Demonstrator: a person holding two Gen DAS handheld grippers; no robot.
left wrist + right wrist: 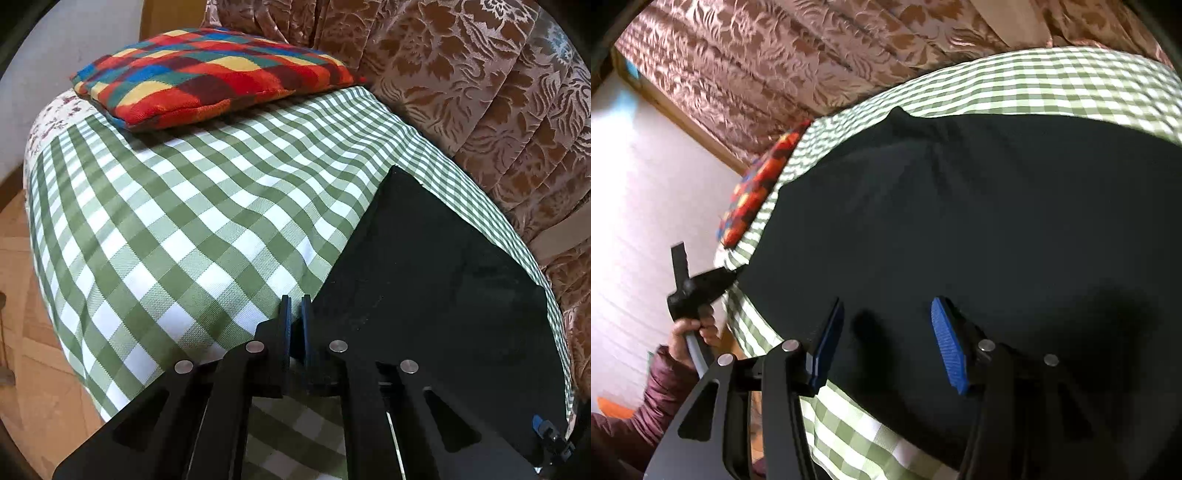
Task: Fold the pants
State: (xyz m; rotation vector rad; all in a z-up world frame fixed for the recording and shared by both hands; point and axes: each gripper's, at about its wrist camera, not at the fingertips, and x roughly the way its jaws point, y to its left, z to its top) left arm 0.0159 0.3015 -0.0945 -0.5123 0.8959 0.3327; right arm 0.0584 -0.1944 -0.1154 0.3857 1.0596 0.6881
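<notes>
Black pants (443, 295) lie flat on a green-and-white checked cover (184, 221). In the left wrist view my left gripper (296, 306) sits at their near left edge, its jaws pressed together on the dark cloth. From the right wrist view, that left gripper (727, 277) meets the left corner of the pants (960, 221), held by a hand (690, 328) in a maroon sleeve. My right gripper (886, 321) hovers open over the near part of the pants. Its blue pads (945, 343) stand apart with only flat cloth below them.
A bright checked pillow (210, 74) lies at the far end of the cover. A brown flowered curtain (480, 92) hangs along the far side. Wooden floor (22, 258) shows past the cover's left edge, and a white wall (646, 184) stands behind.
</notes>
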